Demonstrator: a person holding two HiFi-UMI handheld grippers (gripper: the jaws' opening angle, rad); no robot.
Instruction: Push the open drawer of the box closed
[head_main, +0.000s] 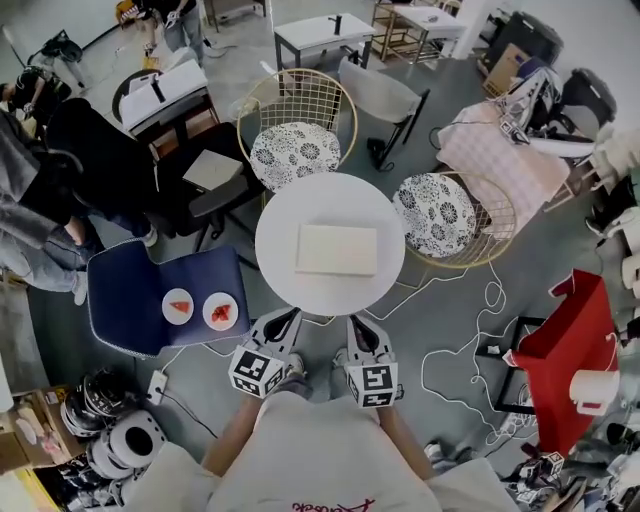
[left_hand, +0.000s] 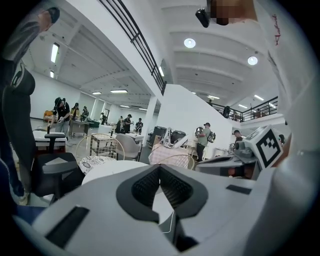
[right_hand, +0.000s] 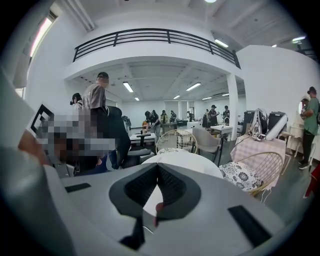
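A flat cream box (head_main: 336, 249) lies in the middle of a round white table (head_main: 280, 245). From above I cannot tell how its drawer stands. Both grippers hover side by side just off the table's near edge, pointing at the box and well short of it. The left gripper (head_main: 290, 316) has its pads meeting at the tips, with nothing between them (left_hand: 160, 168). The right gripper (head_main: 357, 323) is shut too and holds nothing (right_hand: 157, 168). Both gripper views show the white tabletop (left_hand: 107, 170) (right_hand: 186, 162) beyond the jaws, but the box is hidden behind them.
Two gold wire chairs with patterned cushions (head_main: 296, 150) (head_main: 440, 212) stand behind and to the right of the table. A blue seat (head_main: 125, 300) at the left carries two small plates. White cables (head_main: 470, 350) lie on the floor beside a red bag (head_main: 565, 345). People stand further off.
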